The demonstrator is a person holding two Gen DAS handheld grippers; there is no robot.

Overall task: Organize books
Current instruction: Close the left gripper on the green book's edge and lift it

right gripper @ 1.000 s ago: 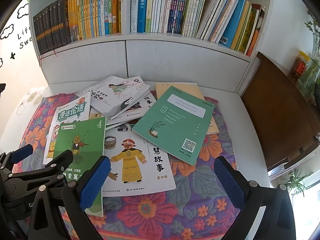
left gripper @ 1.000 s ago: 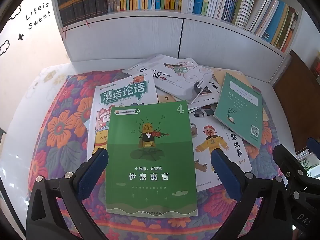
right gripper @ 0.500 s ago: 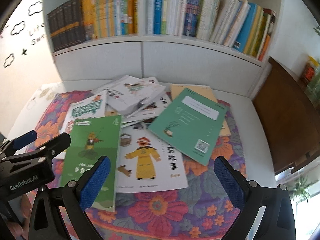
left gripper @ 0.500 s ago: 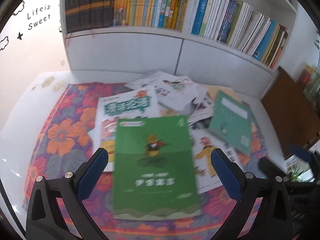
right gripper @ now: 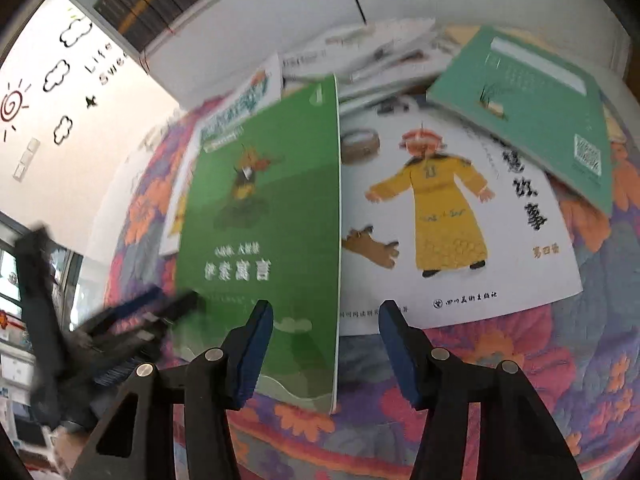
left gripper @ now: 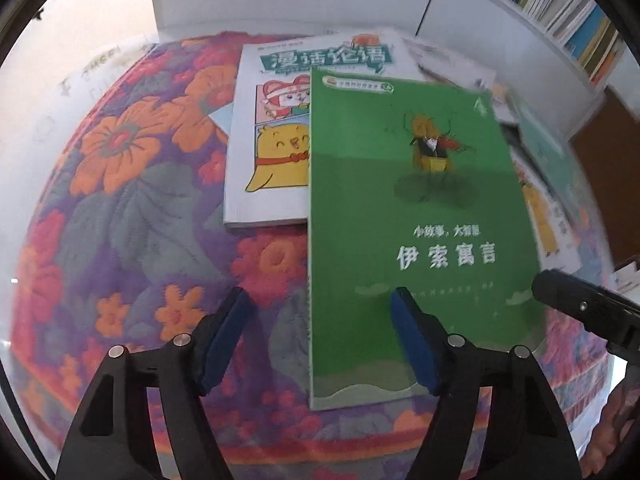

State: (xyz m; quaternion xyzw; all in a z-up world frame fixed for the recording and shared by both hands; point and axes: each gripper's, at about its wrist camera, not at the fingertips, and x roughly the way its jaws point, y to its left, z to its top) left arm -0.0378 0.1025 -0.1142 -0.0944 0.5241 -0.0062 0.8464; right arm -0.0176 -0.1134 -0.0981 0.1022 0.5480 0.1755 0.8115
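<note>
Starting out: books lie scattered around the green book (left gripper: 420, 220), none stacked; left gripper (left gripper: 320, 336) and right gripper (right gripper: 324, 332) straddle its edges, jaws spread wide

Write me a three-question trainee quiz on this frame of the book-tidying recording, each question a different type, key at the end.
1. True or false: the bright green book lies partly on top of the white cartoon book.
2. Multiple choice: in the right wrist view, the jaws of the right gripper straddle which edge of the green book? A) left edge B) right edge C) far edge
3. Fill in: the figure on the white storybook wears a ____ robe.

Key: 1 true. 2 B. 3 yellow.
</note>
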